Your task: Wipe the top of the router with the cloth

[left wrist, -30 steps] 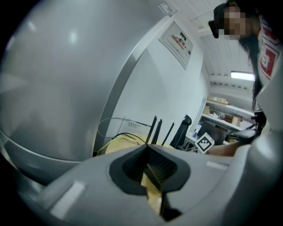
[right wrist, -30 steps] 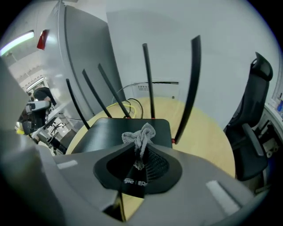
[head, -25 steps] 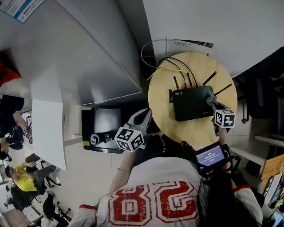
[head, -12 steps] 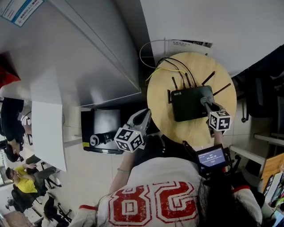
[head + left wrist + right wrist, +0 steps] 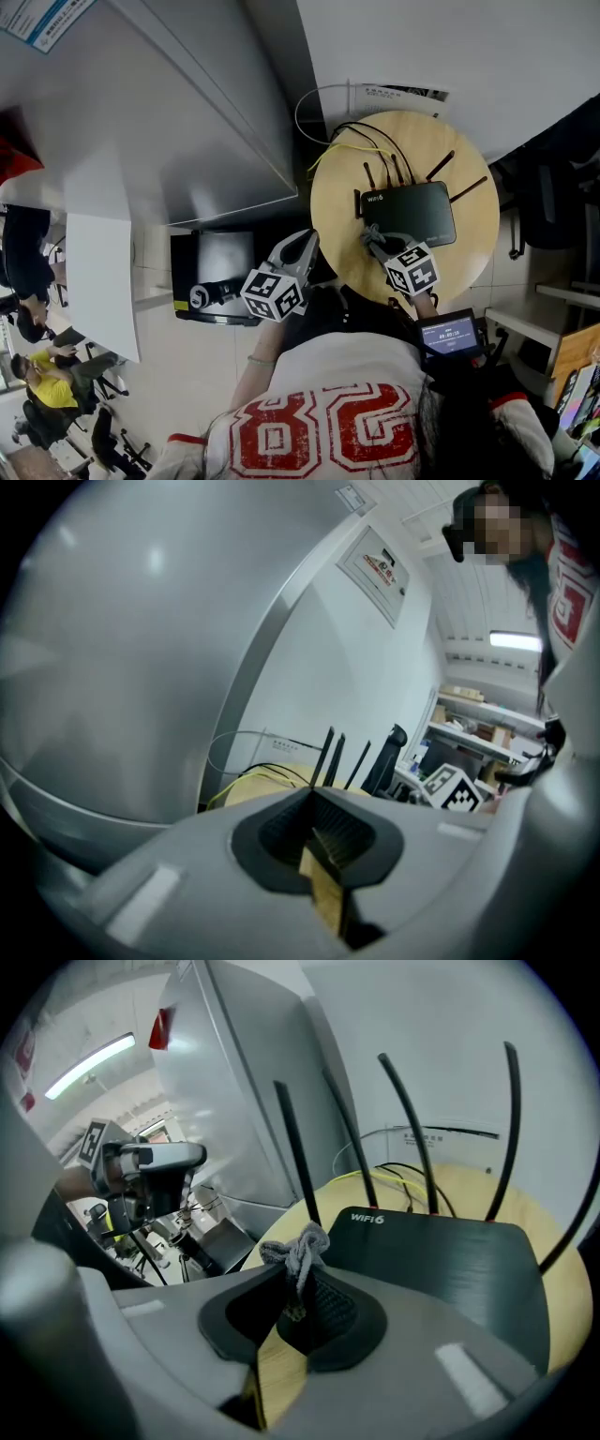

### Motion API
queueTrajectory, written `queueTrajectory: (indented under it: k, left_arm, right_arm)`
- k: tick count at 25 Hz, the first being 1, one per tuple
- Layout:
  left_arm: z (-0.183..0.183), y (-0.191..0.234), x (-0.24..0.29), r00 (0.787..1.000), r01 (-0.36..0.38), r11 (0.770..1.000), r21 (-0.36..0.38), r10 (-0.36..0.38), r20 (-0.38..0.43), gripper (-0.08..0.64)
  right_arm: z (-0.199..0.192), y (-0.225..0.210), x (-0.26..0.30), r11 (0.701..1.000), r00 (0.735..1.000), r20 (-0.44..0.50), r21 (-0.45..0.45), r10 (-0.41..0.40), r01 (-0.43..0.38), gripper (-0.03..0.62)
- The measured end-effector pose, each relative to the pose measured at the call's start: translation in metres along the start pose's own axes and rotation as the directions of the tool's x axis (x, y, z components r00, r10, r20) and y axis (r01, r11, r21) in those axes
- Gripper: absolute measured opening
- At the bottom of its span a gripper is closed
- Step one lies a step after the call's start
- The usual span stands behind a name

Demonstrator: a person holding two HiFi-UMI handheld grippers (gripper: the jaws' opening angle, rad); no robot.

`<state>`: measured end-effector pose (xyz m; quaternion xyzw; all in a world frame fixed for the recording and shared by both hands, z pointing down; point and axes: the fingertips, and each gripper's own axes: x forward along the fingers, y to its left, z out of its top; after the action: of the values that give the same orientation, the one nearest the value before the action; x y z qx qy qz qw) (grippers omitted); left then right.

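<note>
The black router (image 5: pixel 410 215) (image 5: pixel 441 1260) with several upright antennas lies on a round wooden table (image 5: pixel 473 251). My right gripper (image 5: pixel 373 236) (image 5: pixel 298 1279) is shut on a small grey cloth (image 5: pixel 298 1249) (image 5: pixel 371 233) at the router's near left corner. The cloth bunches up above the jaws. My left gripper (image 5: pixel 302 246) (image 5: pixel 317 841) is shut and empty, held off the table's left edge, away from the router. The antennas (image 5: pixel 330 757) show beyond it in the left gripper view.
Yellow and black cables (image 5: pixel 356 141) run off the table's far side toward a white wall. A grey cabinet (image 5: pixel 187 103) stands to the left, a dark box (image 5: pixel 216 267) below it. A small timer screen (image 5: pixel 448 333) sits near the person's right side.
My right gripper with the cloth has swept from the router's right end leftward across its top to the near left corner. The left gripper has stayed put.
</note>
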<state>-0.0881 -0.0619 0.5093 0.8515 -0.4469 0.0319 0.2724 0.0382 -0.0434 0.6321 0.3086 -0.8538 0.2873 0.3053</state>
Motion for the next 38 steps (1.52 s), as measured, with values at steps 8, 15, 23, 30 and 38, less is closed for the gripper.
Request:
queueTrajectory:
  k: [8,15,23,30,38]
  left_arm:
    - [0.001,0.006,-0.005,1.0,-0.012,1.0,-0.006,0.012,0.008,0.002]
    - [0.002,0.007,-0.004,1.0,-0.008,1.0,-0.007,0.008,0.01,0.002]
    - [0.002,0.009,-0.001,1.0,-0.005,1.0,-0.009,0.005,0.007,0.002]
    - [0.003,0.008,-0.002,1.0,-0.003,1.0,-0.005,0.003,0.007,0.002]
    - [0.003,0.003,0.0,1.0,0.012,1.0,-0.001,-0.012,-0.003,0.002]
  right_arm:
    - [-0.009,-0.002,0.001,1.0,1.0,-0.025,0.001,-0.01,0.01,0.057]
    - [-0.014,-0.022,-0.015,0.996,0.998,-0.003,0.058,-0.062,0.062,0.057]
    - [-0.032,-0.084,-0.054,0.956,0.974,0.023,0.202,-0.223,0.214,0.057]
    - [-0.052,-0.136,-0.098,0.887,0.929,0.024,0.308,-0.368,0.344,0.057]
    - [-0.067,-0.171,-0.129,0.829,0.89,0.01,0.368,-0.457,0.421,0.057]
